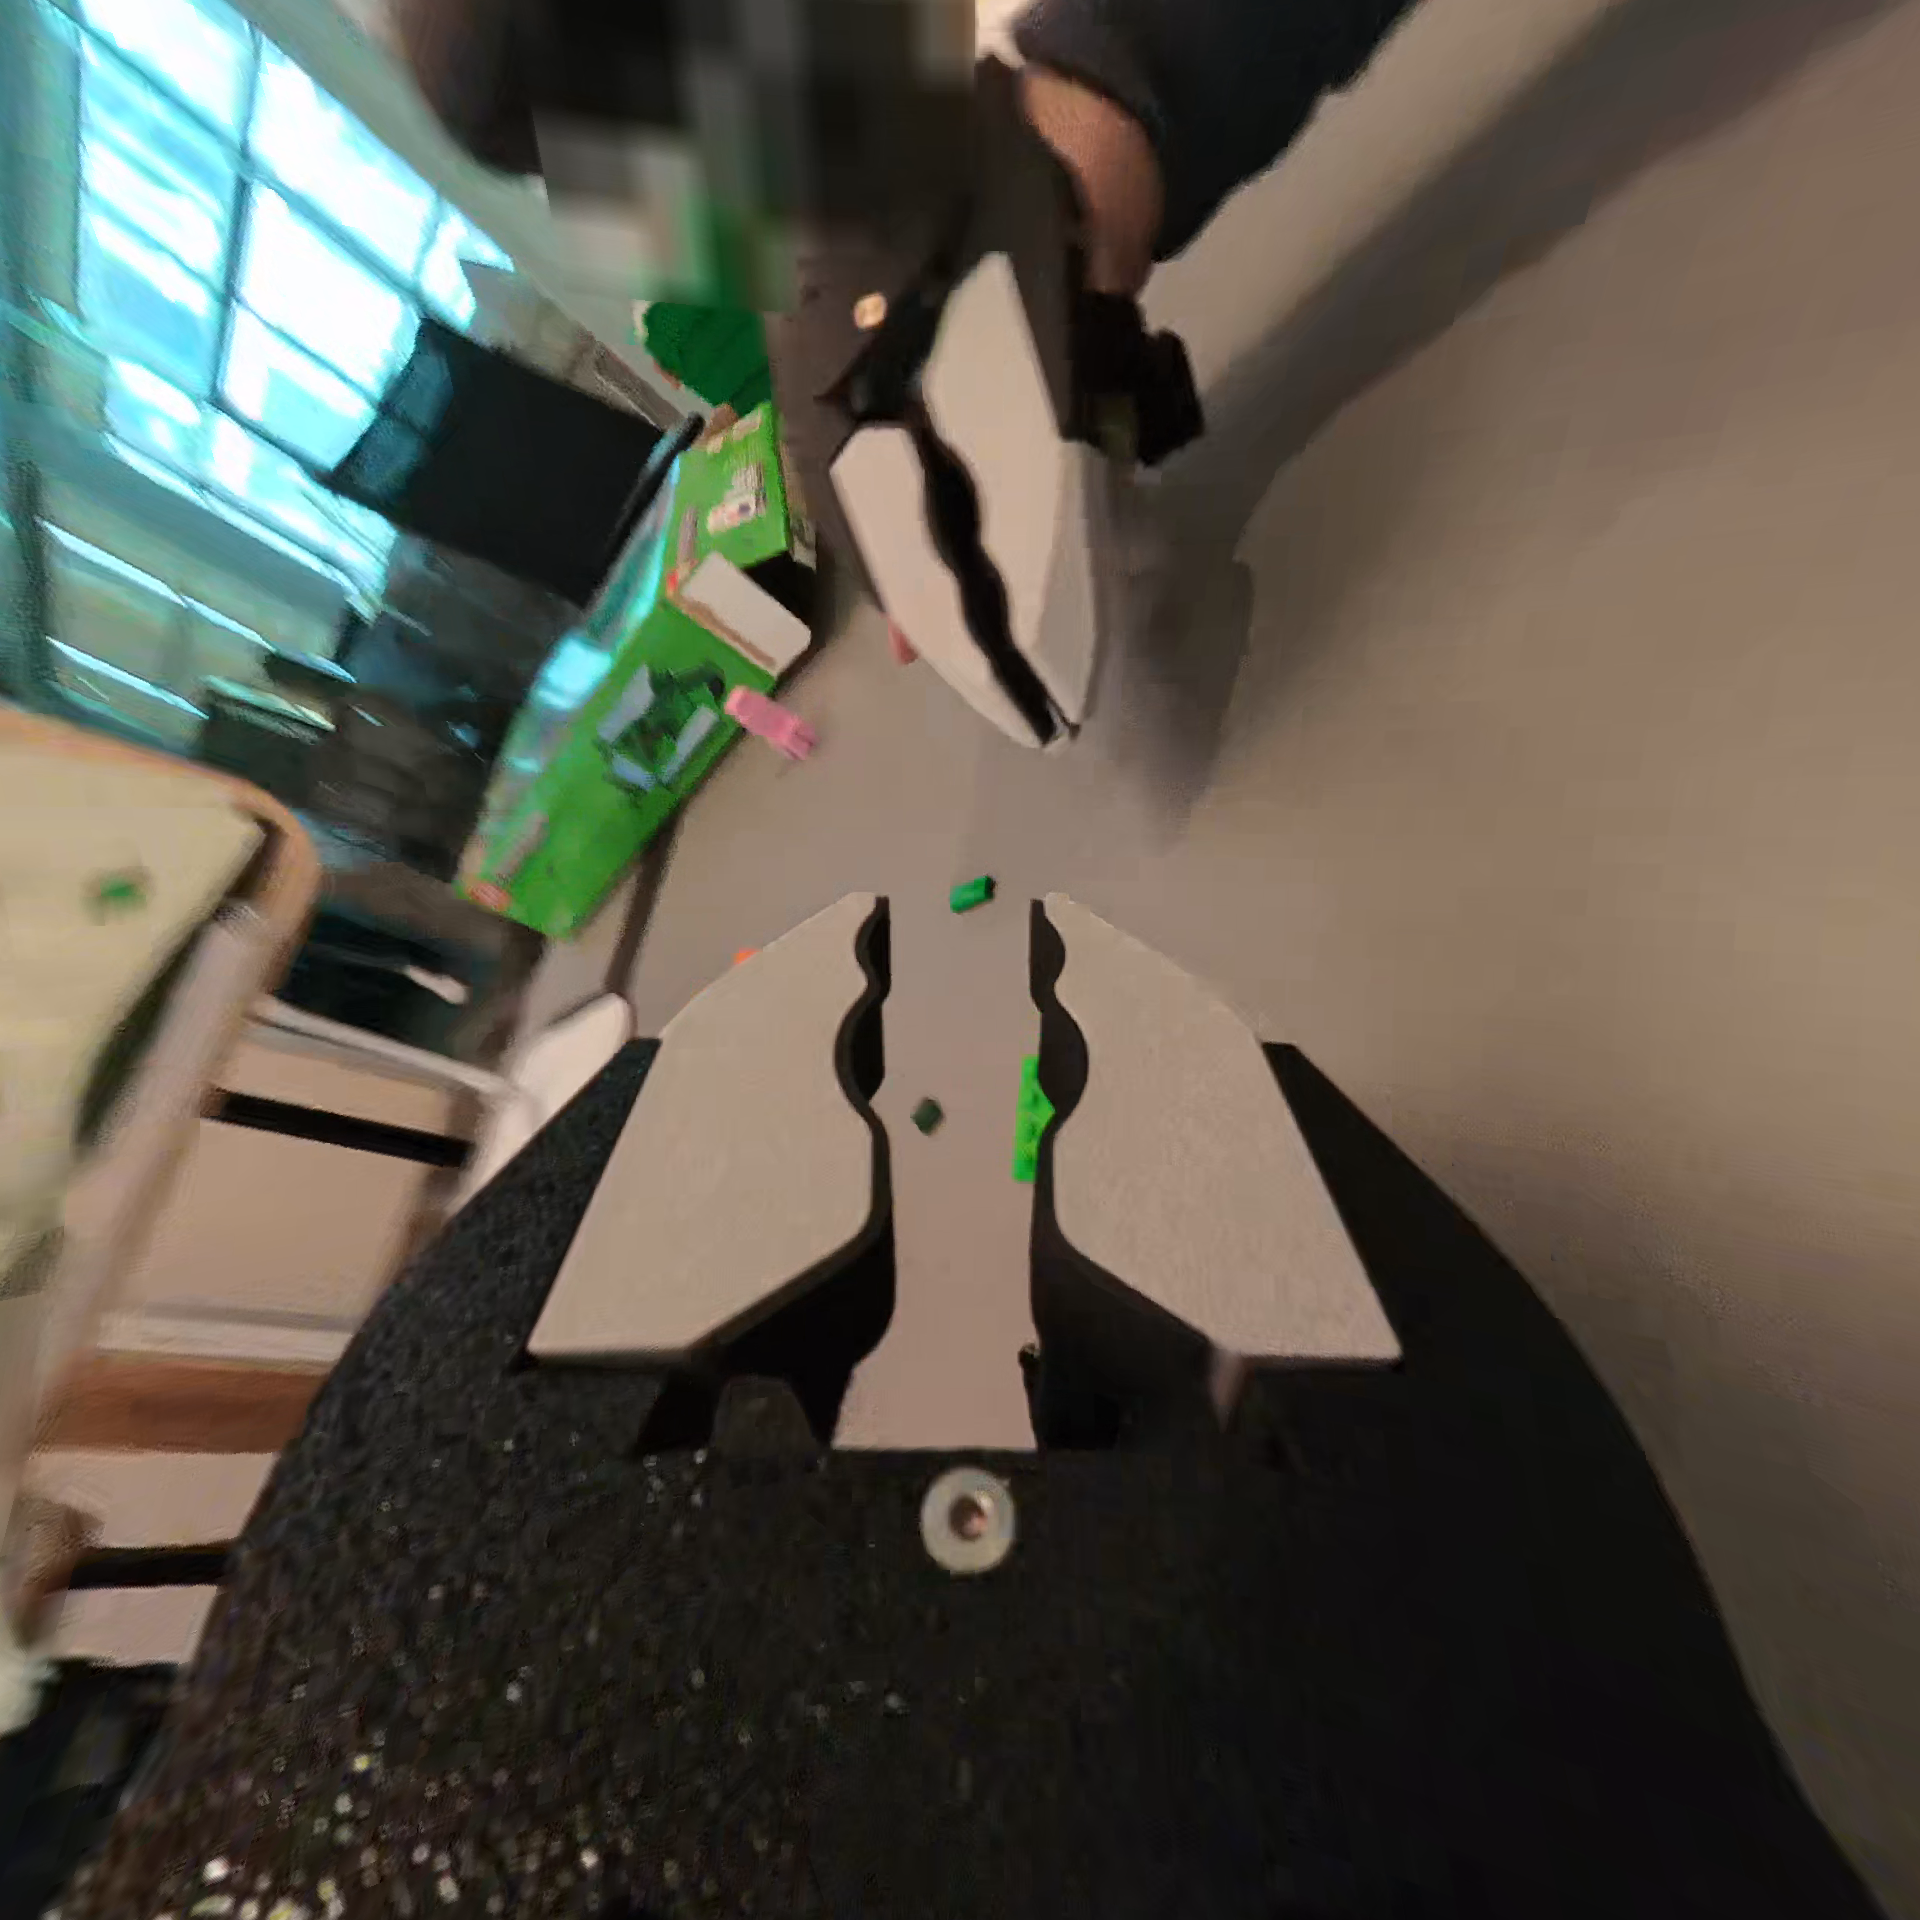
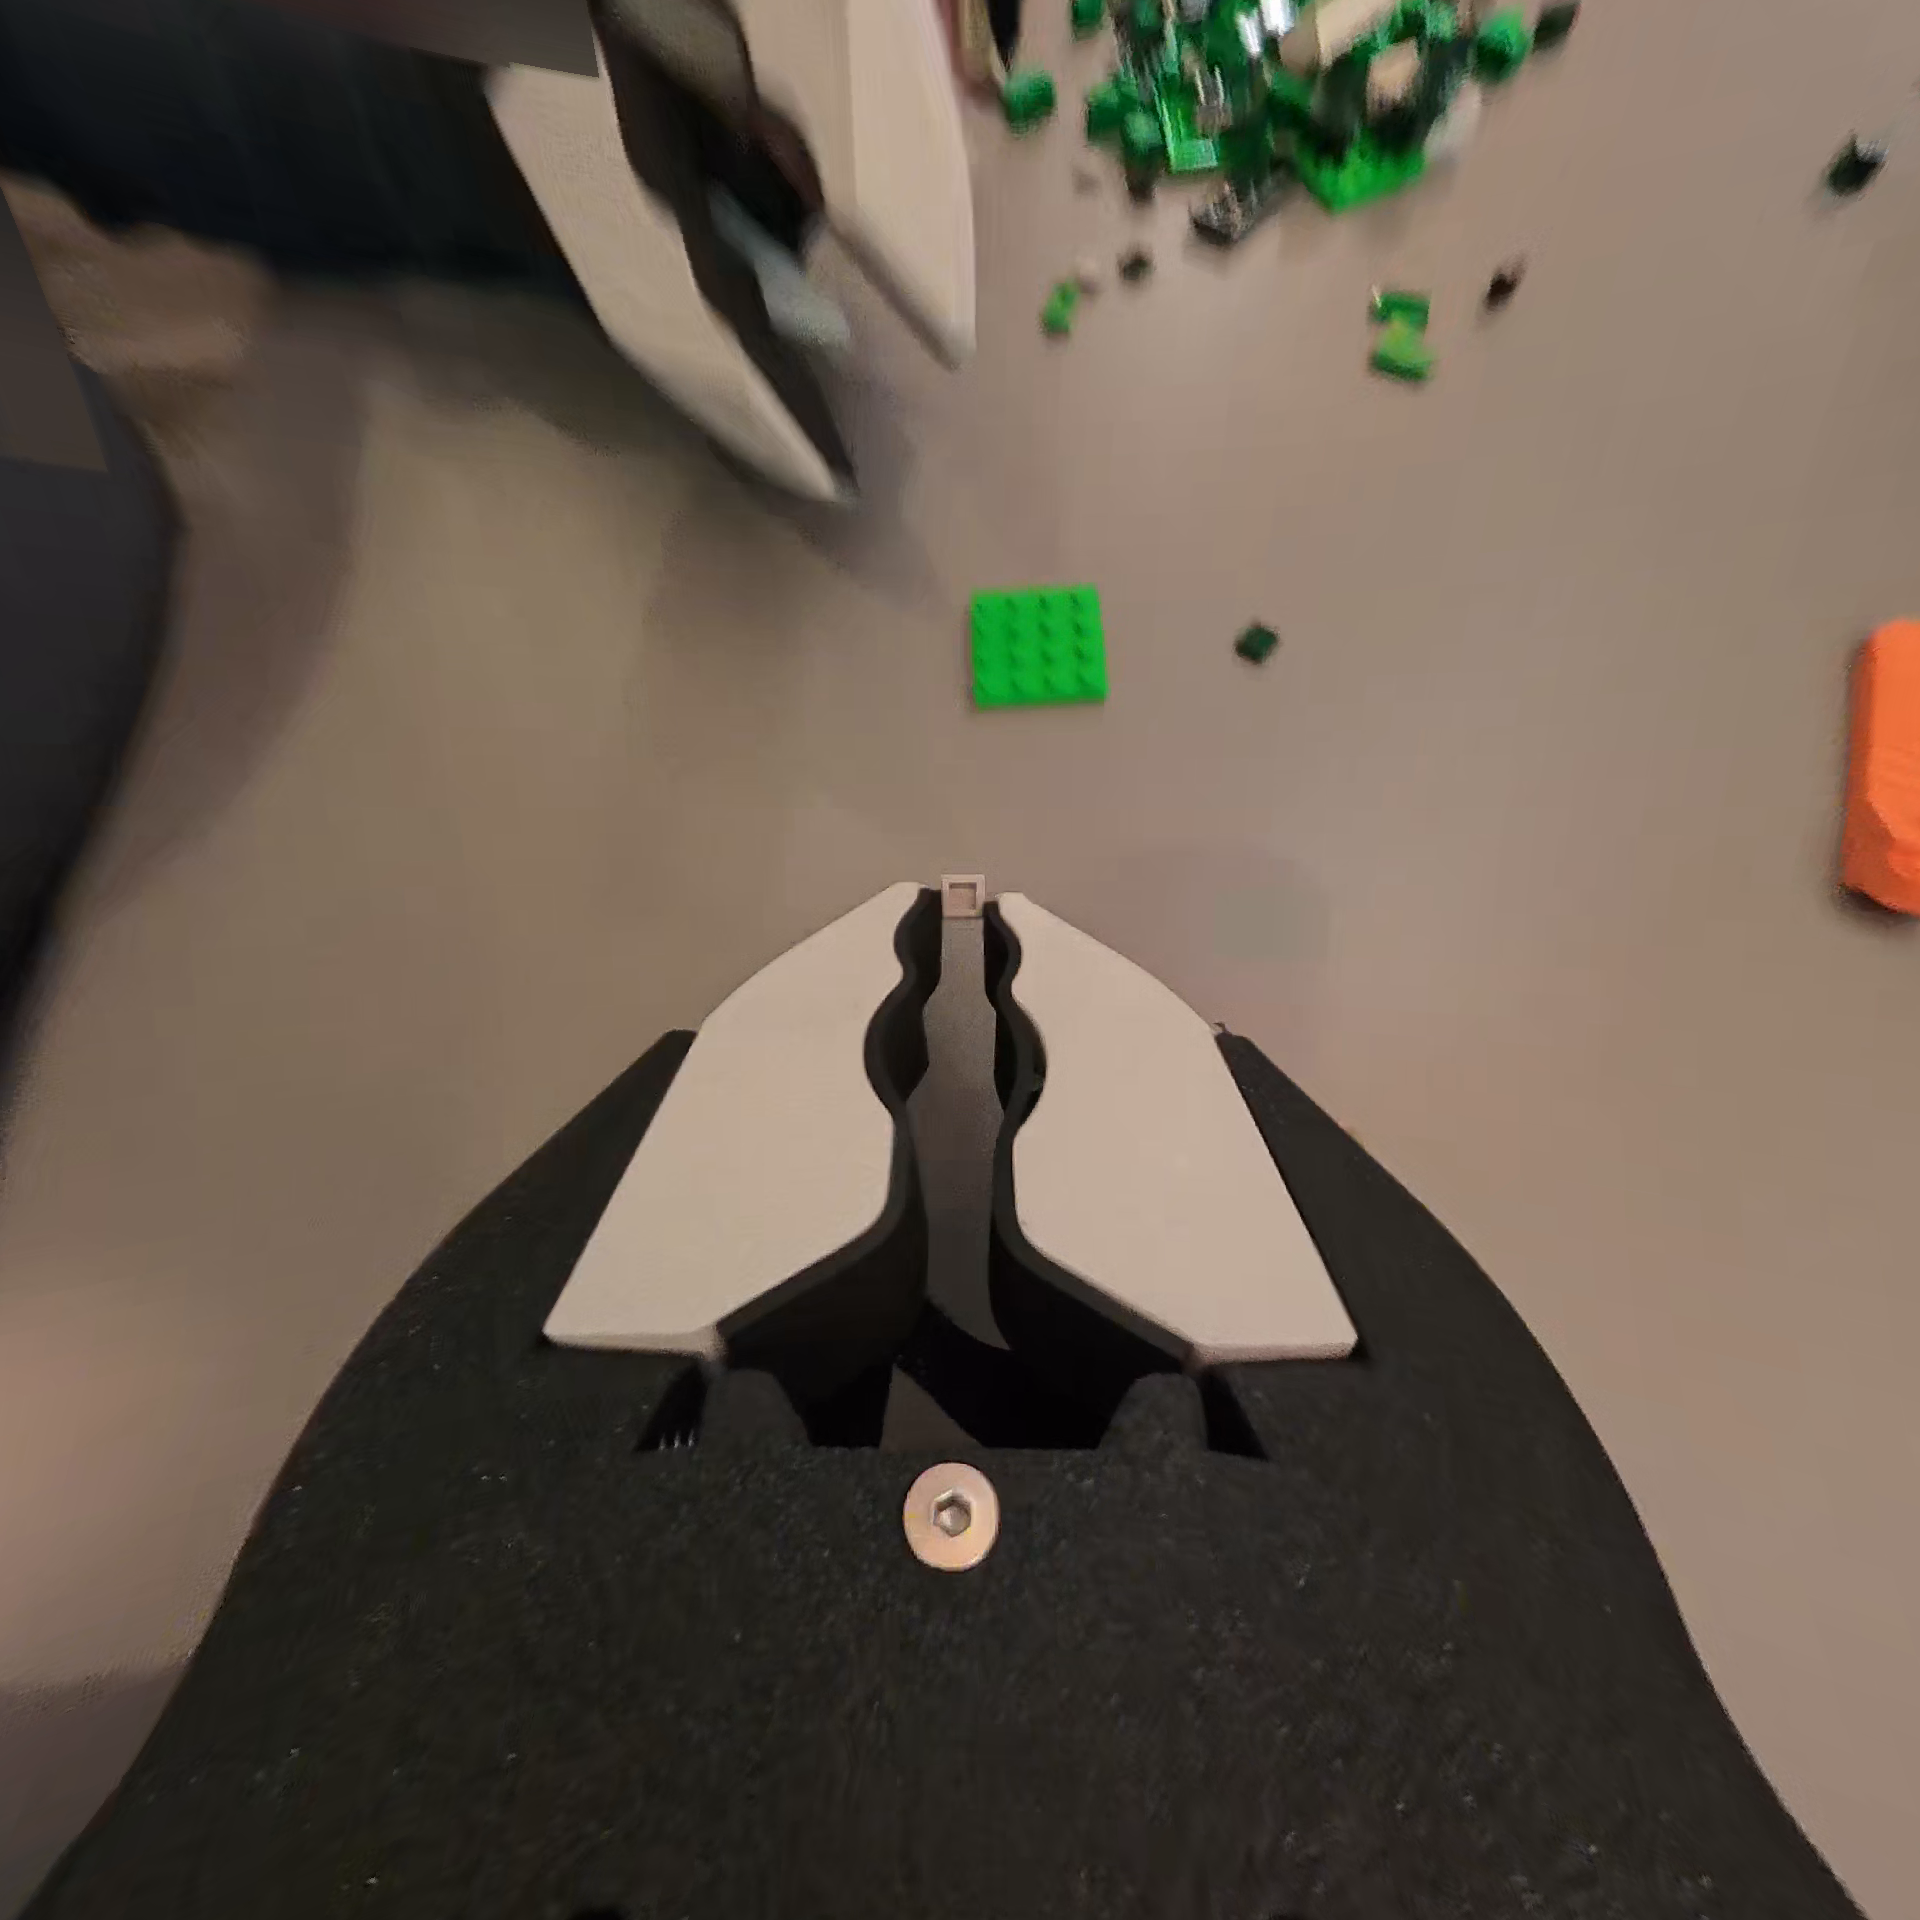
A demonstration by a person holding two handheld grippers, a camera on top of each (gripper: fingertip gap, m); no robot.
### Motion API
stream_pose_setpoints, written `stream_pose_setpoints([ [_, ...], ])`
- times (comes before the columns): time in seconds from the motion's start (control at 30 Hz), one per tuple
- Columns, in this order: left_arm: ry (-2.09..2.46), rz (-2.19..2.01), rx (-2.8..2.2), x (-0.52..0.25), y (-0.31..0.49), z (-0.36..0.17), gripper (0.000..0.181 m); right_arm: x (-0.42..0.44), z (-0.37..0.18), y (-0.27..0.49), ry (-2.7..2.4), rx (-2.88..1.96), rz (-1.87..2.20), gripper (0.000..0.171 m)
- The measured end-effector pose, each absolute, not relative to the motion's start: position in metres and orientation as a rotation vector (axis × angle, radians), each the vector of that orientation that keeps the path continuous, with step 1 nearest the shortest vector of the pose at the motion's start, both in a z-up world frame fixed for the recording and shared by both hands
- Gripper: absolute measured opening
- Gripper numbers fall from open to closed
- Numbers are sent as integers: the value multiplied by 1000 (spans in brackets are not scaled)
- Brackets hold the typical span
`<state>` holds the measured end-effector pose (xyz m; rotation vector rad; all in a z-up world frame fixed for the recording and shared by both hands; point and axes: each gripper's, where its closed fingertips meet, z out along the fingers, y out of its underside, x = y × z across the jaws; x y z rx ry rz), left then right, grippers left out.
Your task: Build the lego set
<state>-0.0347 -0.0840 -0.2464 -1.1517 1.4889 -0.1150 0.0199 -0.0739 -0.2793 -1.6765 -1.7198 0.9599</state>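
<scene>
Tongs first: our left gripper (image 1: pixel 961 904) holds its jaws apart with bare table between them, while our right gripper (image 2: pixel 961 896) is clamped on a small grey piece (image 2: pixel 961 894) that pokes out at the fingertips. Only the left wrist view gives us the green set box (image 1: pixel 634 686) at centre left, lying at the table's edge with a pink piece (image 1: pixel 771 722) just beside it, and windows (image 1: pixel 260 312) in the upper left. In that view a small green brick (image 1: pixel 972 894) sits just beyond the left fingertips, a darker green bit (image 1: pixel 927 1115) lies between the fingers, and a bright green piece (image 1: pixel 1029 1117) lies against the right-hand finger's inner edge. Only the right wrist view gives us the loose green brick pile (image 2: pixel 1278 114) at top right, a flat green studded plate (image 2: pixel 1037 646) above the right fingertips at centre frame and well apart from them, a small dark green stud (image 2: pixel 1255 642) to its right, and an orange object (image 2: pixel 1886 769) at the right edge. Both views are motion-blurred.
</scene>
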Motion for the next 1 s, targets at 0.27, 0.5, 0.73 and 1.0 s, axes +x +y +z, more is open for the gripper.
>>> stream_pose_setpoints([
  [0.27,1598,40,-885,2,-95,-246,25,3,-245,-100,-1681,-1618,1332,7],
  [0.5,1623,21,-844,7,-100,-247,5,1,-243,-106,-1711,-1630,1397,7],
  [0.73,1483,-298,-1168,2,-90,-241,2,-3,-235,-91,-1621,-1589,1270,17],
  [1.0,1058,-1556,-1634,-7,-99,-214,2,-11,-207,-87,-1727,-1150,380,20],
])
